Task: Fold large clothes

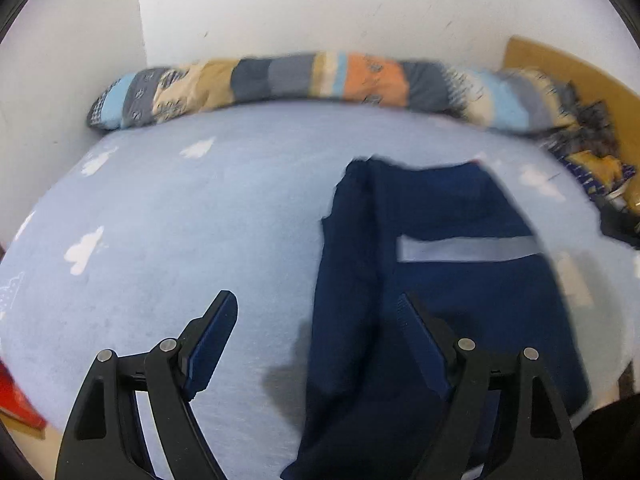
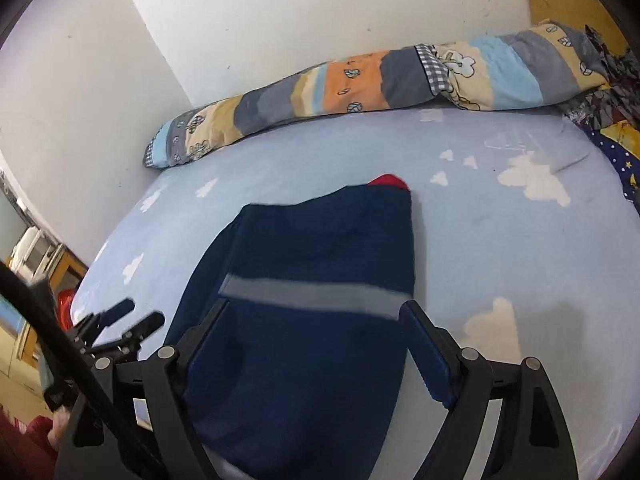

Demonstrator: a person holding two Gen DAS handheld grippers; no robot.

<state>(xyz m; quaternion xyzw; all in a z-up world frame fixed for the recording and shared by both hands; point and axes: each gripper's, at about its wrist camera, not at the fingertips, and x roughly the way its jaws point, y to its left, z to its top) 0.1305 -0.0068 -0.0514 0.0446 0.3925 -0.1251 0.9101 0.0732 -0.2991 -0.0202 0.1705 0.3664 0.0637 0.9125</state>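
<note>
A bed covered with a pale blue sheet (image 2: 500, 248) printed with white clouds fills both views, and along its far edge, against the white wall (image 2: 320, 12), lies a long rolled quilt (image 2: 360, 84) in bands of grey, orange, cream and light blue. On the sheet, nearer the cameras, rests the navy garment (image 2: 320, 320), already folded into a narrow, roughly rectangular bundle with a grey reflective stripe (image 2: 316, 294) running across it and a small red patch (image 2: 388, 180) peeking out at its far end; in the left wrist view the same garment (image 1: 432, 280) sits to the right of centre, its left side doubled over in a thick fold. The right gripper (image 2: 316, 316) hangs over the near part of the garment with its fingers spread wide and nothing between them, one finger at each side of the bundle. The left gripper (image 1: 320, 308) is likewise spread and empty, its left finger over bare sheet and its right finger over the cloth. A wooden headboard (image 1: 576, 76) shows at the far right corner
</note>
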